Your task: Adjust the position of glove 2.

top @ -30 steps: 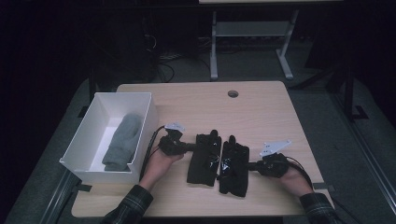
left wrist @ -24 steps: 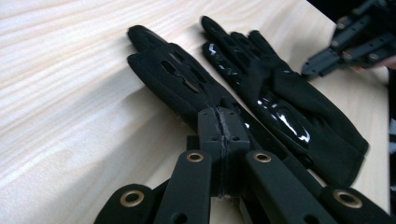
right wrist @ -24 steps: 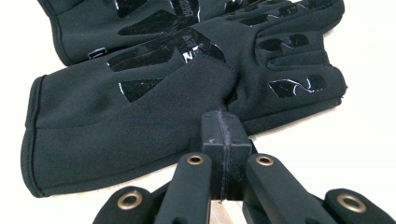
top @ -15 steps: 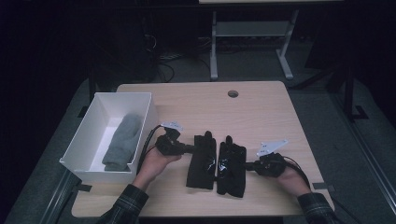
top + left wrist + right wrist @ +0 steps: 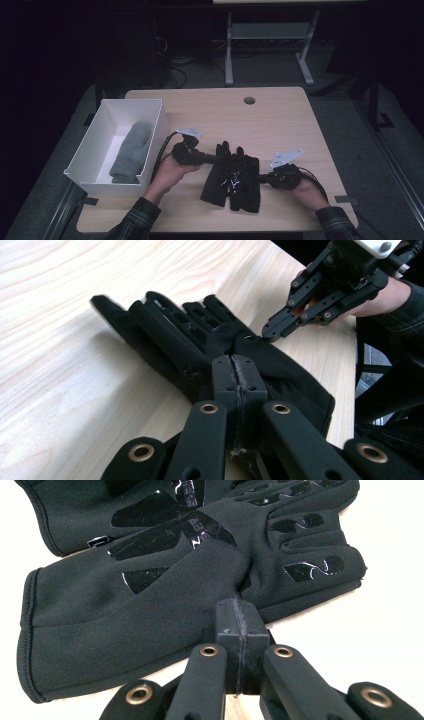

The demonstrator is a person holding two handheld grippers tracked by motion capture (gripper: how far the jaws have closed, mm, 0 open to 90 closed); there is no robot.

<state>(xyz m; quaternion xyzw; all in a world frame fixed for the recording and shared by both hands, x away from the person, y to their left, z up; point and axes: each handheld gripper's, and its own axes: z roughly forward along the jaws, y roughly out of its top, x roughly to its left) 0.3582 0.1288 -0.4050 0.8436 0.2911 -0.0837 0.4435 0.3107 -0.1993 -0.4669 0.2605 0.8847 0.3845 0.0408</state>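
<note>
Black fabric fills the lower middle of the high view: a pair of gloves (image 5: pixel 232 177) lies on the pale wooden table (image 5: pixel 280 120), the two side by side and partly overlapping, fingers pointing toward the top of the frame. The left gripper (image 5: pixel 212 159) is seen at the upper left edge of the pair, the right gripper (image 5: pixel 260 176) at its right edge. Each has its jaws pressed together; whether a fold of cloth is pinched between them cannot be told with certainty, though the tips rest against the fabric.

At the left of the frame a white box (image 5: pixel 155 125) is set, with a grey rolled cloth (image 5: pixel 131 150) already lying inside it. The gloves are judged to be at an early stage of being arranged or folded: nothing of them has yet been lifted clear or moved toward the box.

In the left gripper view the closed jaw tips are seen on the upper glove (image 5: pixel 210 340), and the right gripper (image 5: pixel 267 332) is seen touching down at the base of its fingers. In the right gripper view the glossy grip prints on the palm of the nearer glove (image 5: pixel 150 595) and its cuff hem are made out, details lost in the dark high view. The box and the grey cloth are given by the high view.
</note>
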